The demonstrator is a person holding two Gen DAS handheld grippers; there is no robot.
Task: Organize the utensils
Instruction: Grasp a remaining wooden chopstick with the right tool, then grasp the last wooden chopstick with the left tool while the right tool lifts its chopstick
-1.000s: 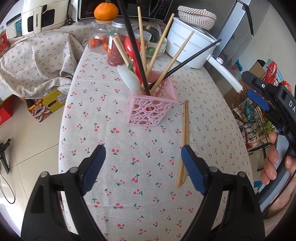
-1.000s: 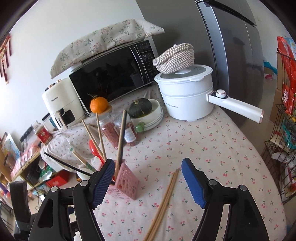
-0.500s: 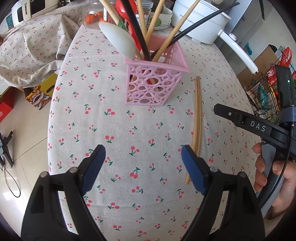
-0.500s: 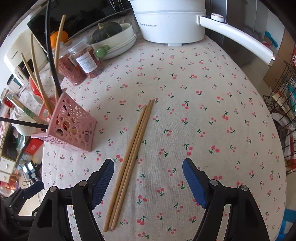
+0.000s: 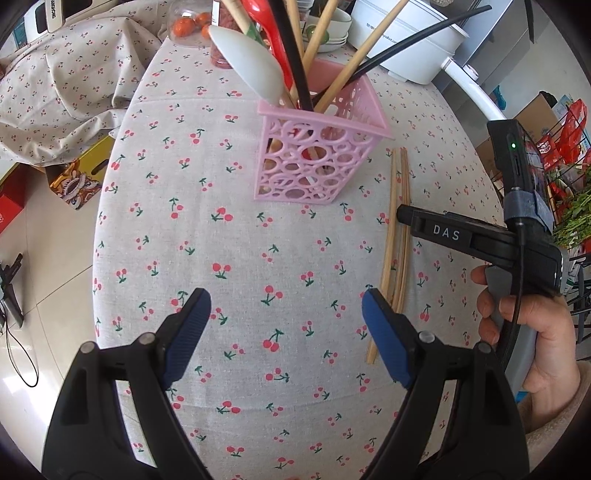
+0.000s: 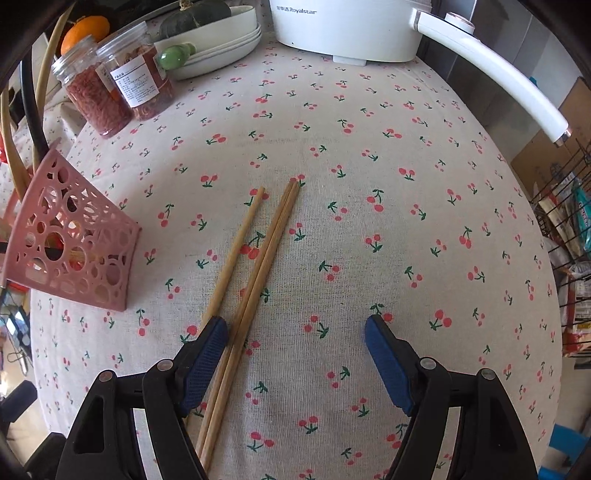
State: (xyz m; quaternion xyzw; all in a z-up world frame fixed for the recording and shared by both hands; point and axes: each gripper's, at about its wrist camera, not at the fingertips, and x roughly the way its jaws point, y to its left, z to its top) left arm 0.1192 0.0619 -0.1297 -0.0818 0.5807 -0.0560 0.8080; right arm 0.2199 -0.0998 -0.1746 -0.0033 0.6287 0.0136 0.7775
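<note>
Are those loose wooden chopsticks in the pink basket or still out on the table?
Out. The wooden chopsticks lie flat on the cherry tablecloth beside the pink basket, not in it.

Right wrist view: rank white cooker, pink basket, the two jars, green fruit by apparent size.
1. white cooker, though cropped by the frame
2. pink basket, partly cut off
3. the two jars, alike, so unranked
4. green fruit

Fisheye nearness skews this.

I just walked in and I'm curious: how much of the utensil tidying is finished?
Mostly done: spoons and several sticks already stand in the pink basket. Nothing is in hand; both the left gripper and right gripper are open. Left: three wooden chopsticks lie on the tablecloth beside the basket, with the right gripper low over their near ends.
</note>
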